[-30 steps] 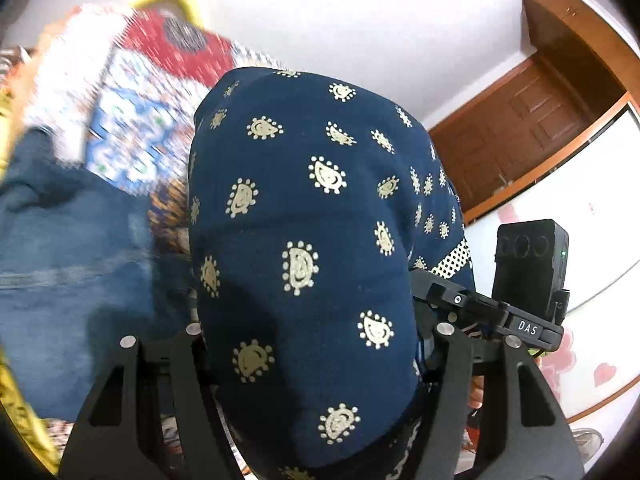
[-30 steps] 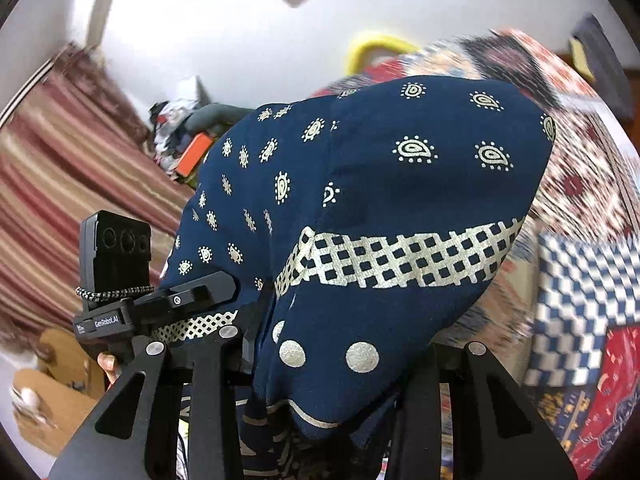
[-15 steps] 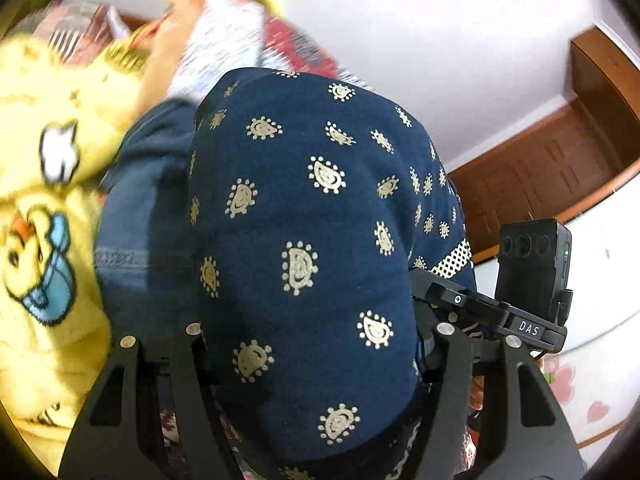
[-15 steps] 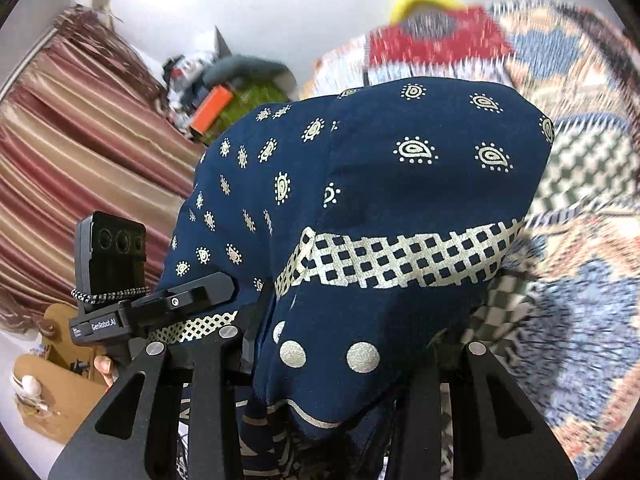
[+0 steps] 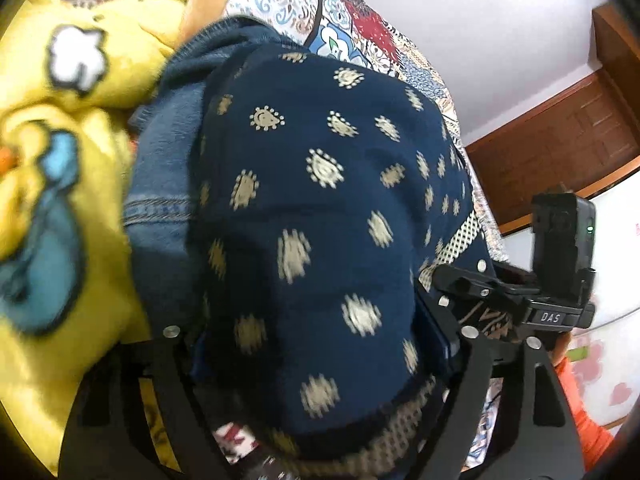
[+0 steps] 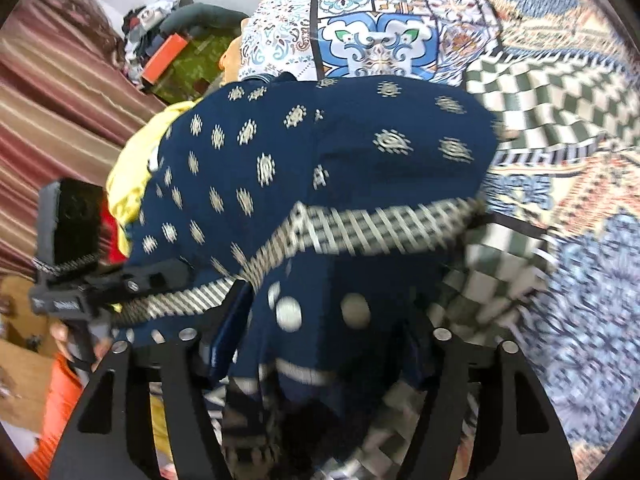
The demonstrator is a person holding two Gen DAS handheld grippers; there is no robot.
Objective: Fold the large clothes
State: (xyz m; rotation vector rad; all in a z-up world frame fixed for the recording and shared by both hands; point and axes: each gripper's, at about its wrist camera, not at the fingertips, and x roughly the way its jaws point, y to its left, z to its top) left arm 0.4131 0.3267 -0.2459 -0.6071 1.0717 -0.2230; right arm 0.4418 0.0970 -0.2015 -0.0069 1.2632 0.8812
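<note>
Basically both grippers carry one bundle: the navy paisley garment [image 5: 320,208], bunched and draped over the front of each tool. Left gripper [image 5: 316,340] has its fingers clamped on a thick wad of it; right gripper [image 6: 316,344] likewise, clamped on the part with the checkered band and big dots. Cloth hides the fingertips in both views, so grip depth is a guess.

Garment sits above the patchwork bedspread [image 6: 560,160], over the side of the bed where a denim piece [image 5: 160,184] and a yellow cartoon garment [image 5: 60,160] lie piled. Whether the navy cloth touches the denim or just hangs over it, cannot tell. Both views are motion-blurred.

Risks:
- Layers already doubled up in each grip. Laying it down like this likely leaves a lump, not a flat fold; edges won't line up.
- Bundle is heavy and slack; if only the outer layer is pinched, the inner layers could slide out and one side drop.
- Landing spot is crowded. Setting it on the denim or the yellow piece could drag those along or mix them into the fold.
- The other gripper shows at the edge of each view, very near. Pulling apart unevenly could twist the cloth or snag it on the fingers.
- Lens is mostly blocked by fabric, so placement near the bed's edge is close to blind; cloth may slip off the side.
</note>
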